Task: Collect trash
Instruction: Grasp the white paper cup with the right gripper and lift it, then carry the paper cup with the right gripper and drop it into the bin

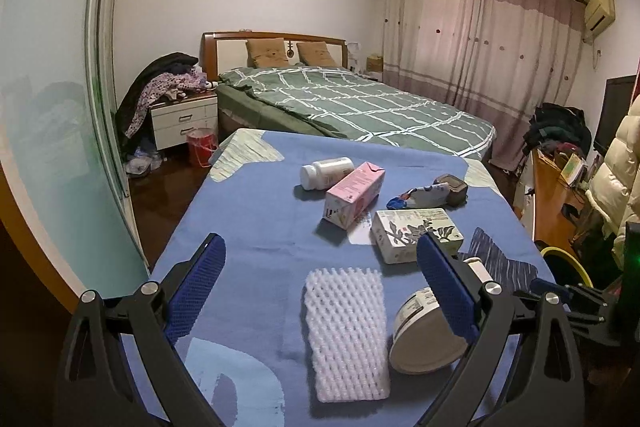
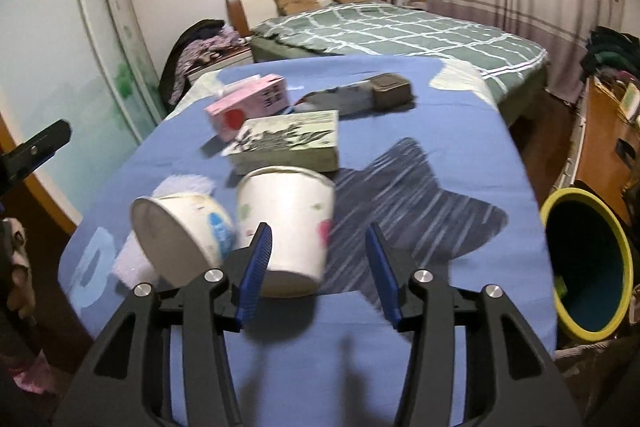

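Trash lies on a blue-covered table [image 1: 256, 227]. In the left wrist view a white foam net [image 1: 346, 335] lies between the fingers of my open, empty left gripper [image 1: 320, 259], with a tipped white cup [image 1: 424, 335] to its right. Farther off lie a pink carton [image 1: 354, 193], a white bottle [image 1: 326, 171] and a floral box [image 1: 416, 233]. In the right wrist view my right gripper [image 2: 320, 239] is open and empty, just in front of an upright paper cup [image 2: 290, 223]. The tipped cup [image 2: 180, 239] lies left of it.
A yellow-rimmed bin [image 2: 588, 263] stands beside the table's right edge. A dark small box [image 1: 456, 189] and a wrapper [image 1: 416, 195] lie at the far side. A bed [image 1: 352, 103], a nightstand [image 1: 184, 123] and a red bucket [image 1: 202, 147] lie beyond.
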`<state>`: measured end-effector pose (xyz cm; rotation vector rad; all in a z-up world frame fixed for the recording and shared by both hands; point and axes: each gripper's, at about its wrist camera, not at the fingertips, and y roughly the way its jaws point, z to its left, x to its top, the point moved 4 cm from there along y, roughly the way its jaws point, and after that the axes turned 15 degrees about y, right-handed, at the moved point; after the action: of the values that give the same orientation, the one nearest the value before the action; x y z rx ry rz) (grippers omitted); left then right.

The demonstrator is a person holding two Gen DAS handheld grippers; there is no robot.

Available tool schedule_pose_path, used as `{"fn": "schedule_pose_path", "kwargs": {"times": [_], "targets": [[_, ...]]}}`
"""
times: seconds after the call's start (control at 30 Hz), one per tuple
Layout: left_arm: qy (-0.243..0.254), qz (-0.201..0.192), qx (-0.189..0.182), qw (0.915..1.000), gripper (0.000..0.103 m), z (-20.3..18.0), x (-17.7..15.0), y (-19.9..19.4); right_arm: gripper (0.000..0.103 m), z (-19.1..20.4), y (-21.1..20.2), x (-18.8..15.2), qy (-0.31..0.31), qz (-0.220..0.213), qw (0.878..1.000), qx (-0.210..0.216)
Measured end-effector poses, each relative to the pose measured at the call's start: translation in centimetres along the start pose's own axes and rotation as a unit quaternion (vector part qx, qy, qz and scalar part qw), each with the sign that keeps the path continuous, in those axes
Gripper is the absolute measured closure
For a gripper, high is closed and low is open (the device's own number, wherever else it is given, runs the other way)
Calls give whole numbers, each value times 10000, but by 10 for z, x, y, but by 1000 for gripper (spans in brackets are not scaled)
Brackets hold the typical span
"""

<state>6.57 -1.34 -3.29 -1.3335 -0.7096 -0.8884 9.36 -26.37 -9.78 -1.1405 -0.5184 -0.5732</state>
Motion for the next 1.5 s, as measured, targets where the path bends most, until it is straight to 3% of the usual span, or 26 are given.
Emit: {"fn": "schedule_pose_path", "kwargs": {"times": [0.4, 0.5, 0.67, 0.97, 1.27, 1.5], "targets": [[-25, 9, 1, 10000, 8, 1, -4, 0, 52, 11, 29, -12, -112, 337, 9994, 9], [-33, 12, -5, 10000, 8, 1, -4, 0, 46, 11, 37, -13, -81, 403, 9992, 14], [-2, 32, -35, 10000, 8, -3, -5, 3, 47, 8, 45, -13, 33, 497, 9987, 123], [49, 89, -144, 9998, 8, -12, -5, 9, 48, -4, 24, -2, 183, 168, 9996, 138], [235, 159, -407, 9988, 8, -35, -7, 18, 48, -66, 5, 17, 764, -252, 9960, -402], [536, 399, -584, 9961, 8, -55, -14, 33, 47, -152, -21, 30, 1527, -654, 9803, -1069]]}}
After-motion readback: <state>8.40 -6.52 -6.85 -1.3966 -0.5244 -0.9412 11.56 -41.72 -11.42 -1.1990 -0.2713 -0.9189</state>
